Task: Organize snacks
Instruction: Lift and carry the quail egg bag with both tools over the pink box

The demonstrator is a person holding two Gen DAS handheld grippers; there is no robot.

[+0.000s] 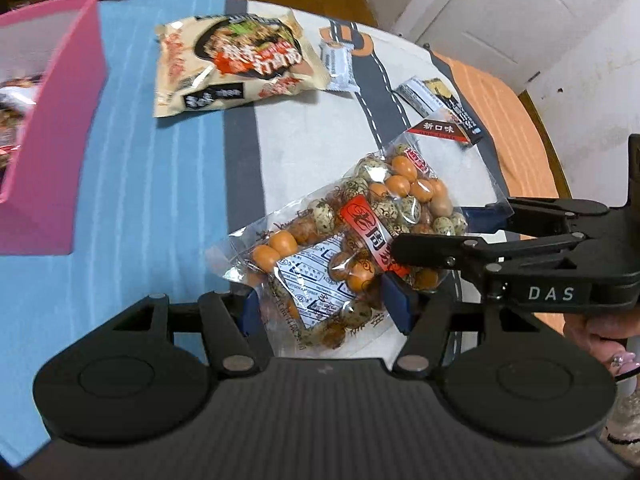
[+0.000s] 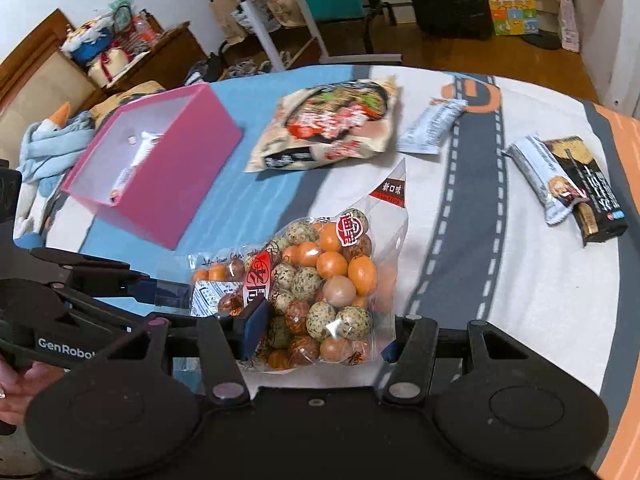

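A clear bag of orange and speckled coated nuts (image 1: 352,240) hangs above the bedspread, held by both grippers. My left gripper (image 1: 324,308) is shut on its lower end, with a blue pad pressing each side. The right gripper (image 1: 444,228) reaches in from the right and clamps the bag's middle. In the right wrist view the same bag (image 2: 320,280) sits between my right gripper (image 2: 324,332) pads, and the left gripper (image 2: 176,300) pinches its left edge. An open pink box (image 2: 168,168) stands to the left, with some packets inside it.
On the road-print bedspread (image 2: 480,280) lie a large noodle pack (image 2: 328,128), a small white wrapper (image 2: 432,124), a white bar (image 2: 540,176) and a black-and-gold bar (image 2: 588,188). The pink box (image 1: 60,120) is at the far left. Furniture and bags stand beyond the bed.
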